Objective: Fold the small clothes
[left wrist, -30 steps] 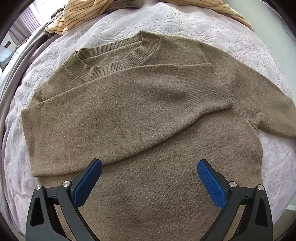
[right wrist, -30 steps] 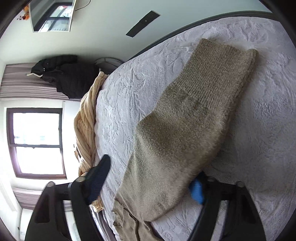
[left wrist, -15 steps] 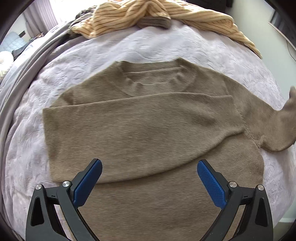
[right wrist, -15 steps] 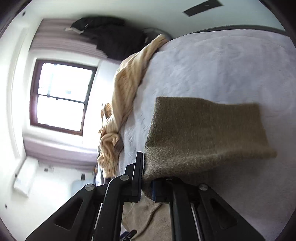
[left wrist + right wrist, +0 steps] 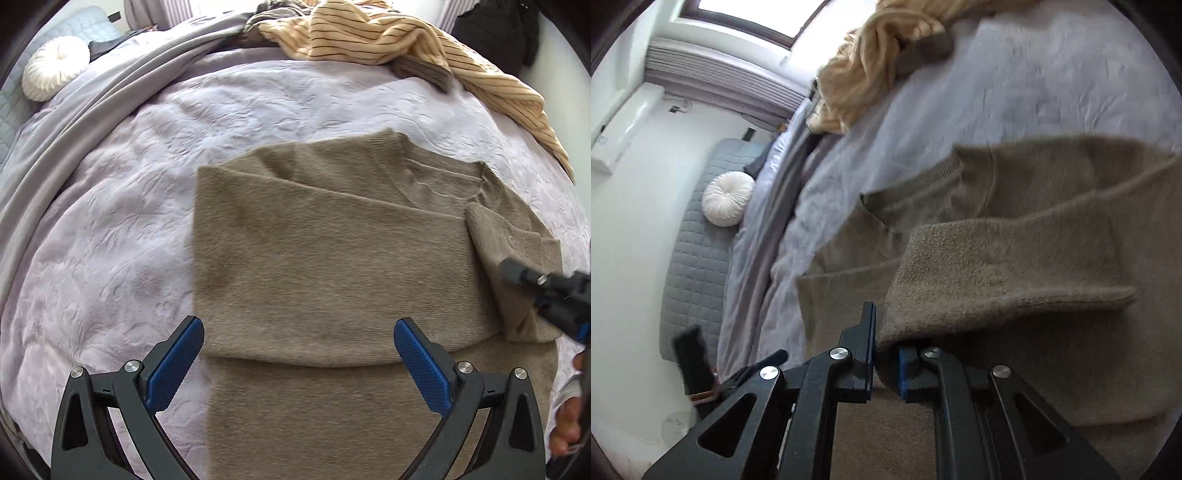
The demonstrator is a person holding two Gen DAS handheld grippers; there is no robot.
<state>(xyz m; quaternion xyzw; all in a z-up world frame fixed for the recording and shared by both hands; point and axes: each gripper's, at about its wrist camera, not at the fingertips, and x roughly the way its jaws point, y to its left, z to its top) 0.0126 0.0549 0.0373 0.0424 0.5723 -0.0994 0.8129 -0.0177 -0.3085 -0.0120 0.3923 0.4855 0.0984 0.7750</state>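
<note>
A brown knit sweater (image 5: pixel 332 266) lies flat on the lilac bedspread (image 5: pixel 122 229), its left sleeve folded across the chest. My left gripper (image 5: pixel 299 362) is open and empty, hovering above the sweater's lower body. My right gripper (image 5: pixel 886 362) is shut on the sweater's right sleeve (image 5: pixel 990 273) and holds it lifted over the sweater's right side. The right gripper also shows in the left wrist view (image 5: pixel 546 295) at the right edge, with the sleeve (image 5: pixel 513 258) draped from it.
A yellow striped garment (image 5: pixel 399 40) is heaped at the bed's far edge. A grey blanket (image 5: pixel 110 85) runs along the left side. A round white cushion (image 5: pixel 55 72) lies on a grey quilted mattress at far left. A dark garment (image 5: pixel 495 33) hangs at far right.
My right gripper closed on the right sleeve, lifted it off the bedspread and carried it in over the sweater's body. The left gripper stayed open and drew back and left.
</note>
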